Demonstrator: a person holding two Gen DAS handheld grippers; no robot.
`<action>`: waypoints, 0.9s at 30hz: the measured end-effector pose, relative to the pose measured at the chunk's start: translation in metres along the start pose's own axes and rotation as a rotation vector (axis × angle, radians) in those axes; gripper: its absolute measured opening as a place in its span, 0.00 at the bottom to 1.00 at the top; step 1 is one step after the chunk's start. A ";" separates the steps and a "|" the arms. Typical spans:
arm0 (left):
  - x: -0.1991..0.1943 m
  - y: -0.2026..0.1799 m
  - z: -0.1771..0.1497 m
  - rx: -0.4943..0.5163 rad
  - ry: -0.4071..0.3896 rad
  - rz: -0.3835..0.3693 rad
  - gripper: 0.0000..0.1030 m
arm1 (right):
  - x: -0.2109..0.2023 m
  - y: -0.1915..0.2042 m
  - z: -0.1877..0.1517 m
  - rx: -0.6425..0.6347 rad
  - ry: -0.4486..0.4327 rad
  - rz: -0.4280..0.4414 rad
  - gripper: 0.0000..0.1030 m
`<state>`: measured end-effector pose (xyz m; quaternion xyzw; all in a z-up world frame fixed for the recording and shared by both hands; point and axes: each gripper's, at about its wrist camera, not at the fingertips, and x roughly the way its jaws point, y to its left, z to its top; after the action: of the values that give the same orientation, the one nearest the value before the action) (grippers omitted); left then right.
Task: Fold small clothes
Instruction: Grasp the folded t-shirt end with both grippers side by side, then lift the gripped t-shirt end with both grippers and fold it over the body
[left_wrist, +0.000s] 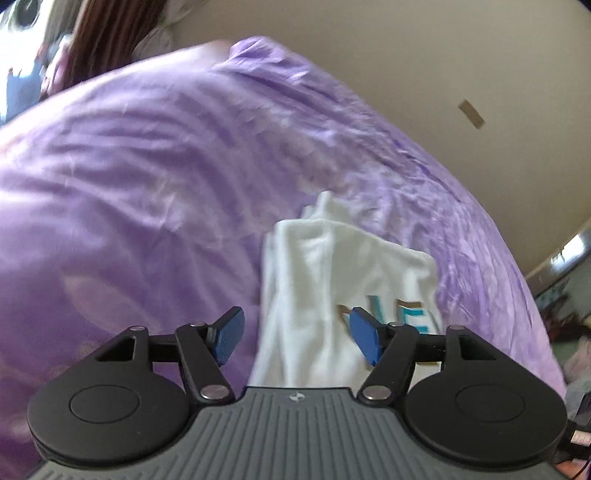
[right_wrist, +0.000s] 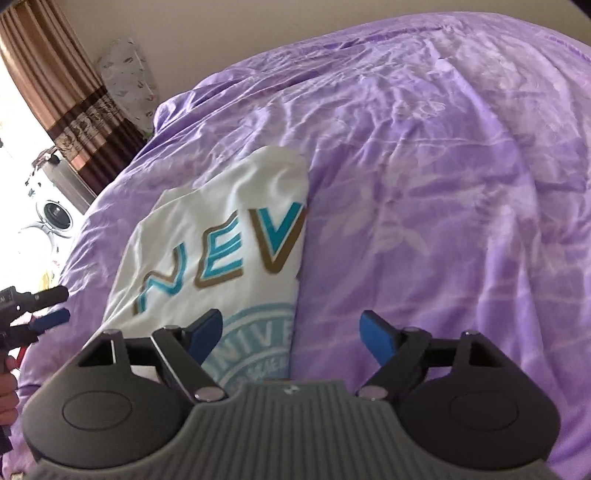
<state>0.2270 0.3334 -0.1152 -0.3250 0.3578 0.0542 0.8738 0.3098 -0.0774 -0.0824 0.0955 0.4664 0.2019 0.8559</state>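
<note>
While the white T-shirt lay folded on the purple bedspread, both grippers hung above it, tilted downward.

At the left edge of the right wrist view, the left gripper reached in from the side, held by a hand low at the frame's border; its blue pads stood apart with nothing between them. Beside it, the shirt showed teal and gold letters and a pale blue round emblem, its right edge folded straight.

Further right, the right gripper pointed down over that folded edge, its jaws spread wide and empty, one pad over the emblem, the other over bare bedspread.

From the left wrist view, the shirt lay just beyond the left gripper's parted fingers, untouched.
</note>
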 end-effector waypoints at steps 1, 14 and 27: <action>0.007 0.009 0.002 -0.031 0.009 -0.003 0.74 | 0.005 0.000 0.003 0.000 0.000 -0.004 0.76; 0.098 0.024 0.038 -0.076 0.095 -0.115 0.75 | 0.094 -0.033 0.034 0.236 0.081 0.161 0.76; 0.155 0.029 0.060 -0.159 0.142 -0.248 0.59 | 0.157 -0.064 0.070 0.414 0.047 0.299 0.60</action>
<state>0.3676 0.3717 -0.2011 -0.4376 0.3703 -0.0489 0.8179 0.4607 -0.0649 -0.1855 0.3321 0.4981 0.2285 0.7677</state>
